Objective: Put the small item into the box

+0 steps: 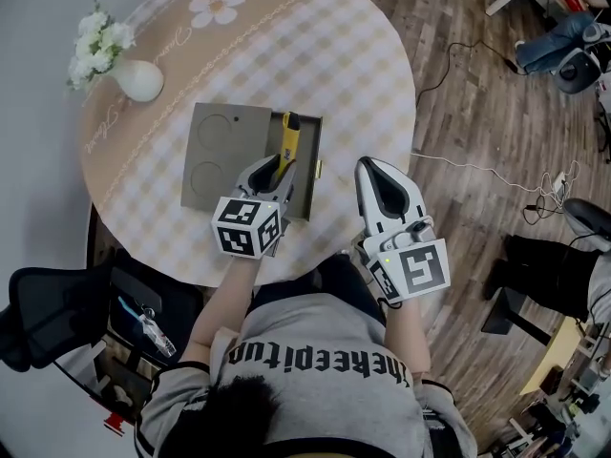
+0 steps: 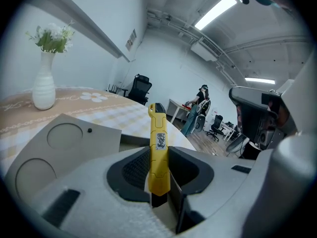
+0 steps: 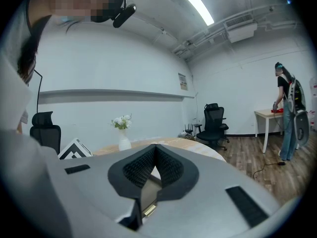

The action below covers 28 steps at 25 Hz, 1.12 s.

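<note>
A yellow utility knife (image 1: 288, 139) is clamped by its rear end in my left gripper (image 1: 283, 172), which is shut on it. The knife points away from me, over the open compartment of the grey box (image 1: 310, 165). The box's lid (image 1: 224, 151), with two round marks, lies flat to the left. In the left gripper view the knife (image 2: 158, 143) stands up between the pads of the left gripper (image 2: 159, 158), above the lid (image 2: 59, 143). My right gripper (image 1: 370, 170) hovers right of the box, shut and empty; the right gripper (image 3: 155, 151) shows its pads pressed together.
A white vase of flowers (image 1: 134, 76) stands at the far left of the round checked table (image 1: 363, 74). The table's near edge runs just under both grippers. A black chair (image 1: 57, 318) is at my left, and cables (image 1: 477, 165) lie on the wooden floor to the right.
</note>
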Tool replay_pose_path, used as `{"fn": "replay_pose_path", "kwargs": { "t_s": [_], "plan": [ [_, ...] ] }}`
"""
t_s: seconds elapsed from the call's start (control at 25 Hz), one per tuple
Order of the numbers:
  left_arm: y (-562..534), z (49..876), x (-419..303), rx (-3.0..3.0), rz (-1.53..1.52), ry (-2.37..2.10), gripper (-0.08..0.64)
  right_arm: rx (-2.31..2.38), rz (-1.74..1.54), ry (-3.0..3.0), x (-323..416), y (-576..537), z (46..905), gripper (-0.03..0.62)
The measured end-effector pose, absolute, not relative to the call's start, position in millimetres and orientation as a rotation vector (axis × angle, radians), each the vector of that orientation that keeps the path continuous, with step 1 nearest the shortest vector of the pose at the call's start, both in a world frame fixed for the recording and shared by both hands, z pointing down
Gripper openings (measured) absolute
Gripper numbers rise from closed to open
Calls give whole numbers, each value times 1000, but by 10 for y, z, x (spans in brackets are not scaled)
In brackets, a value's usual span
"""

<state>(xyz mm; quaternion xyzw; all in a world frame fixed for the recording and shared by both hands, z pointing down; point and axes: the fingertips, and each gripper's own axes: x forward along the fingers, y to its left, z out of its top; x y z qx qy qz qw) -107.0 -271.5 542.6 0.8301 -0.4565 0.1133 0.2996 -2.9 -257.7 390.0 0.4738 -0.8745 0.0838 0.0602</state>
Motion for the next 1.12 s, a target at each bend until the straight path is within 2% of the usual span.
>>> {"fn": "replay_pose_path", "kwargs": {
  "t_s": [1.12],
  "plan": [
    [-2695, 6082, -895, 1969, 551, -1229, 124, 1458, 291, -2624, 183, -2622, 3987, 6]
  ]
}}
